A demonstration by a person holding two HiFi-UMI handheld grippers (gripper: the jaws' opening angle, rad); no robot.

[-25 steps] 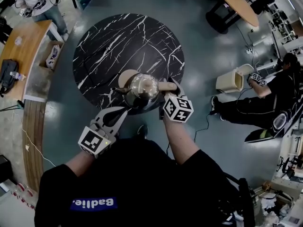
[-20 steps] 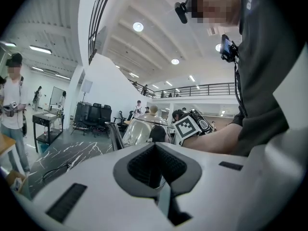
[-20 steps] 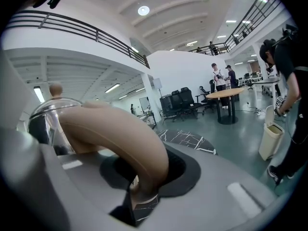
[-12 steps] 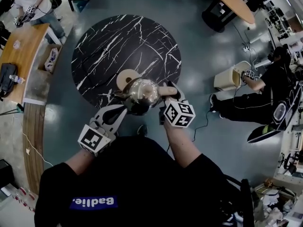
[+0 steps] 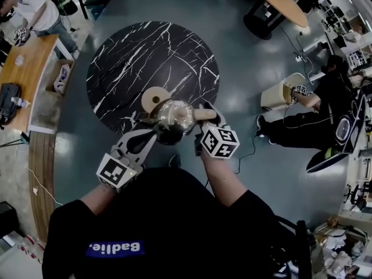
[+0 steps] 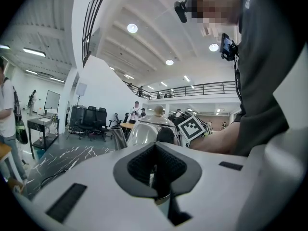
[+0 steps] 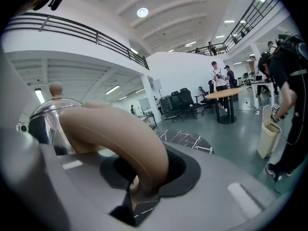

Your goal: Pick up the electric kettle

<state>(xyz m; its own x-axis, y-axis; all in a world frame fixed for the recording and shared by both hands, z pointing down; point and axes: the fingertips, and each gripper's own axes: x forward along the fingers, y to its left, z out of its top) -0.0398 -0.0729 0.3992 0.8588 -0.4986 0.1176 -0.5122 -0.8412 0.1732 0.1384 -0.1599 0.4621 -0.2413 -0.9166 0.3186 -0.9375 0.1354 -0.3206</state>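
Found rt tool clenched on tan handle of electric kettle, lt tool closed empty alongside; judged rigid, slick, weighty, fragile dome, so recommend handle-only hold.

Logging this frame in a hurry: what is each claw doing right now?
Left claw: closed, with nothing held.
Right claw: closed on the tan kettle handle.

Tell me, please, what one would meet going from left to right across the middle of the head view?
Wooden counter → left hand-held gripper → electric kettle → right hand-held gripper → beige bin.
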